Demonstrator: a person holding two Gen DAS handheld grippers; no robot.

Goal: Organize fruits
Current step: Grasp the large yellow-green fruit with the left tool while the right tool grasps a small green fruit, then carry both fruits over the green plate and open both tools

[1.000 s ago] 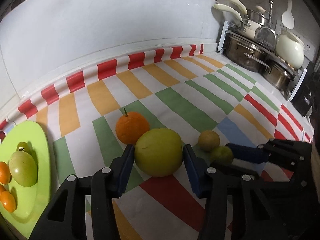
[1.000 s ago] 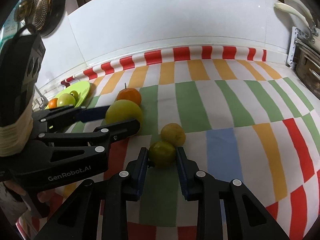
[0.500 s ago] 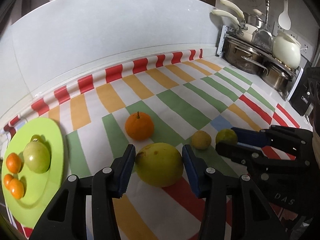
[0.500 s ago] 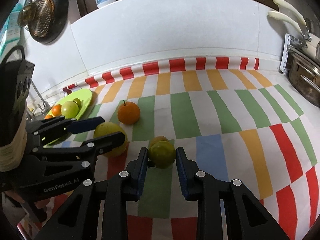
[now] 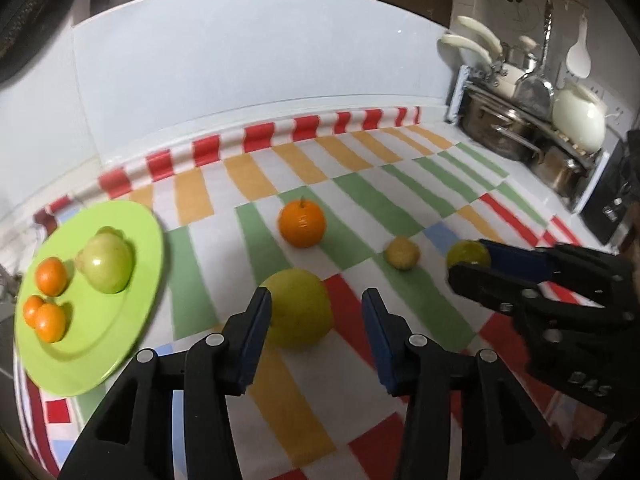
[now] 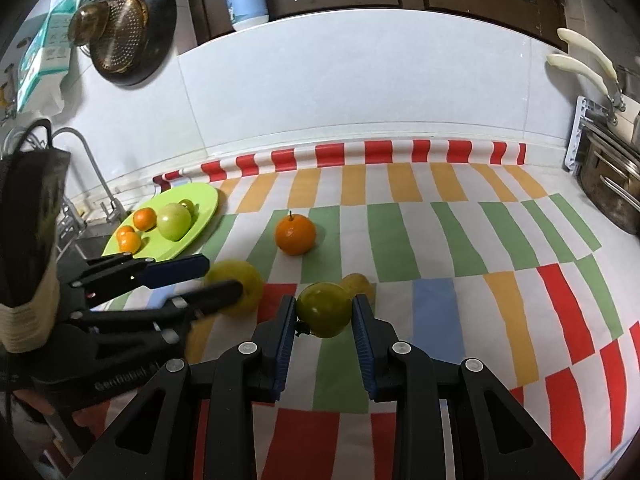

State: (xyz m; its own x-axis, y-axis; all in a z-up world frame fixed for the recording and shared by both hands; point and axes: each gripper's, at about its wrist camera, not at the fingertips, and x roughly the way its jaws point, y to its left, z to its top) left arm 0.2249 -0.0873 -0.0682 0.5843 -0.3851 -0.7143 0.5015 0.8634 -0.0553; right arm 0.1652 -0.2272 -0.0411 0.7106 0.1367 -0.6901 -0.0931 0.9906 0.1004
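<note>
Right claw [image 6: 324, 316]: closed on a small green-yellow fruit [image 6: 323, 310], which is pinched between the two blue pads and appears to be lifted clear of the bench, though the height is hard to judge through the fisheye.
Left claw [image 5: 316, 320]: held wide, with a large yellow fruit [image 5: 298, 308] between the fingers; the left pad is seen just beside or touching the skin, while a clear gap is left at the right pad, so no grip is judged to be made.
Loose fruit: an orange [image 5: 302, 224] with a stem is left standing on a green stripe beyond the large yellow fruit, and a small yellow fruit [image 5: 402, 254] is left near the right claw.
Plate [image 5: 132, 272]: a lime-green plate at the left end of the bench is already loaded with a green apple [image 5: 108, 268], three small oranges [image 5: 51, 276] and a little green fruit at the back.
Bench [image 6: 432, 308]: covered by a cloth of red, orange, green and blue patches.
Progress: roughly half is judged done; five pieces are plated, one is in hand, three are still to be moved.
Hidden or unclear: the little fruit behind the apple is mostly covered; the small yellow fruit is partly screened by the held one in the right view; motion blur softens the left claw there.
</note>
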